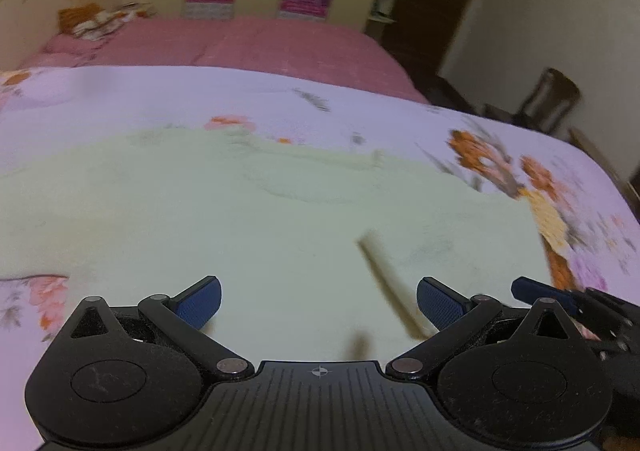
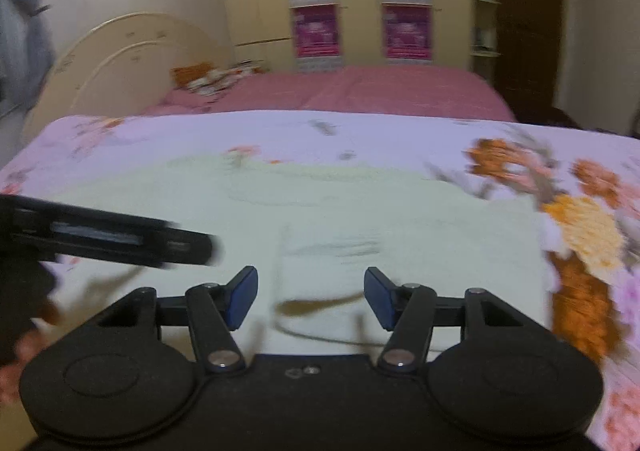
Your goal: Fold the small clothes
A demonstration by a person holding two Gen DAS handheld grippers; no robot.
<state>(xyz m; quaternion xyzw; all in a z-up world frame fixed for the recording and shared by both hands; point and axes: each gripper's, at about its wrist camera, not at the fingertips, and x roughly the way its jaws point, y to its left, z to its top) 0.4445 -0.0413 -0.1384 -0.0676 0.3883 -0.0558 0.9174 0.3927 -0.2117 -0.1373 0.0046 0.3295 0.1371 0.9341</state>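
Hovering with fingers apart and empty, the left gripper (image 1: 318, 305) and right gripper (image 2: 311, 297) flank a pale-green cloth garment (image 2: 400, 219) lying ahead of them.

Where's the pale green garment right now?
The pale green garment lies spread on the floral sheet, directly ahead of both grippers in both wrist views, with orange flowers printed at its right edge.

We see a pale green garment (image 1: 248, 219) of soft matt cloth, floral sheet (image 2: 360, 139) of smooth printed cotton, our tongs (image 2: 311, 297) in matt black plastic, textured blue rubbery pads (image 2: 242, 297), shiny metal pivots
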